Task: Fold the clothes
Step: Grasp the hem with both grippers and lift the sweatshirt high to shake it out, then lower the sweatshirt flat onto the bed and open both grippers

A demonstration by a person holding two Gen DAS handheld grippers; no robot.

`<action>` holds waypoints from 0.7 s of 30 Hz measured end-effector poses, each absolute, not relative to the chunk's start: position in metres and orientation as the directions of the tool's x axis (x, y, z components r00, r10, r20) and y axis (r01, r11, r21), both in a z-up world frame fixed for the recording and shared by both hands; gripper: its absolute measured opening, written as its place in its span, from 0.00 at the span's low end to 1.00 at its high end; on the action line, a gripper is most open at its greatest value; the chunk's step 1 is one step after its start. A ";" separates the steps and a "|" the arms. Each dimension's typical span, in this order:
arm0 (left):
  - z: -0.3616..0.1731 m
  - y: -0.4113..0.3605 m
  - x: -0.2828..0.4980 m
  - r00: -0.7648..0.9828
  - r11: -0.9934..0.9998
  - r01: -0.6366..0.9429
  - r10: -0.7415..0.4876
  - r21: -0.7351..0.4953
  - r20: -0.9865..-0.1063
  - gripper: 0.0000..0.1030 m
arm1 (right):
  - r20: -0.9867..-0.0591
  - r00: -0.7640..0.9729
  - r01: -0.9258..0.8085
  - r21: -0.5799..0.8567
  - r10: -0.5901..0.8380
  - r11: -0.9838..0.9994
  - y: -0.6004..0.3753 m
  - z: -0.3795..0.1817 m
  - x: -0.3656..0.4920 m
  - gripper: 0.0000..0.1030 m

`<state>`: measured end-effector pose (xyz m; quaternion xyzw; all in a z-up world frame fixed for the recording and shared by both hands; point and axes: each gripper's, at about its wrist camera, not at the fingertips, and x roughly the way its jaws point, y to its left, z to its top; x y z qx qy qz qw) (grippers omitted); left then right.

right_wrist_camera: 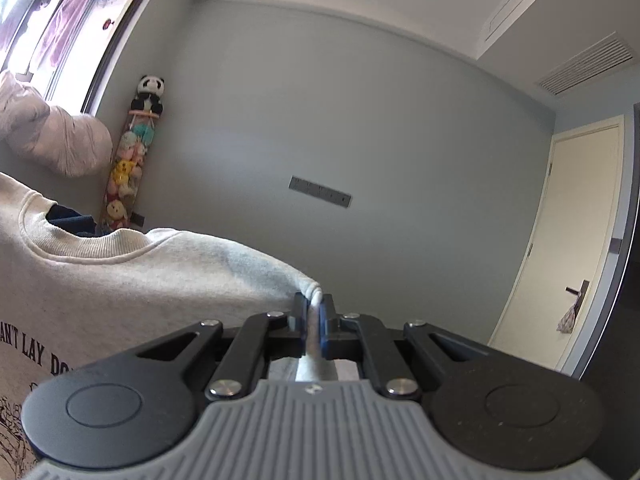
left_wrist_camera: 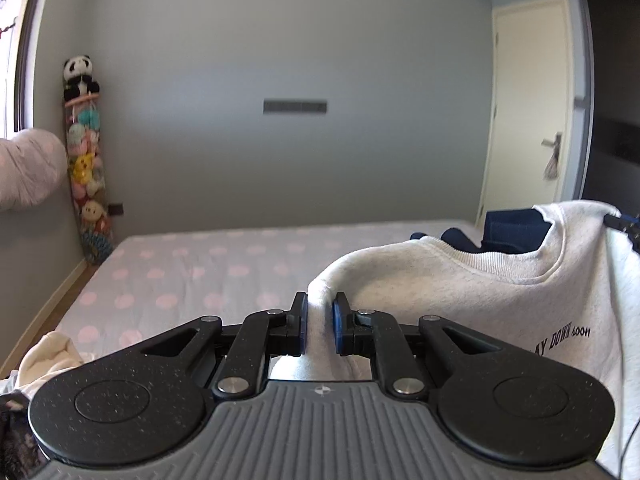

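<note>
A light grey sweatshirt (left_wrist_camera: 472,304) with dark printed lettering hangs in the air, stretched between my two grippers. My left gripper (left_wrist_camera: 320,312) is shut on one shoulder of it. My right gripper (right_wrist_camera: 313,312) is shut on the other shoulder of the sweatshirt (right_wrist_camera: 120,280). The ribbed neckline (left_wrist_camera: 504,270) sags between them, with dark blue fabric (left_wrist_camera: 508,230) showing behind it. The right gripper's tip (left_wrist_camera: 624,224) shows at the right edge of the left wrist view.
A bed (left_wrist_camera: 208,276) with a pink-dotted sheet lies below and ahead. A cream garment (left_wrist_camera: 48,356) lies at its near left. A tall net of plush toys (left_wrist_camera: 86,168) with a panda on top stands in the corner. A closed door (left_wrist_camera: 528,112) is at the right.
</note>
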<state>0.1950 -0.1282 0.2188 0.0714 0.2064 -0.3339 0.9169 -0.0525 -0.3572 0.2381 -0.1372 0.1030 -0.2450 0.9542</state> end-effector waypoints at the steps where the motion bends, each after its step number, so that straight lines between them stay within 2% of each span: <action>1: 0.208 -0.135 0.212 0.692 0.773 0.634 -0.567 0.002 -0.447 0.10 | -0.156 0.853 0.436 -0.314 -0.498 0.844 -0.366 0.229 -0.035 0.06; 9: 0.145 -0.213 0.323 0.705 0.803 0.590 -0.464 0.082 -0.536 0.10 | -0.311 0.774 0.445 -0.352 -0.551 0.823 -0.443 0.158 0.109 0.06; 12: 0.107 -0.243 0.356 0.690 0.810 0.576 -0.410 0.109 -0.596 0.10 | -0.370 0.739 0.446 -0.357 -0.563 0.821 -0.471 0.123 0.157 0.06; 16: 0.047 -0.271 0.387 0.683 0.817 0.551 -0.327 0.167 -0.654 0.10 | -0.461 0.690 0.444 -0.339 -0.558 0.829 -0.499 0.059 0.208 0.06; 21: 0.003 -0.286 0.403 0.652 0.825 0.538 -0.278 0.172 -0.705 0.13 | -0.534 0.655 0.424 -0.326 -0.535 0.845 -0.516 -0.001 0.239 0.08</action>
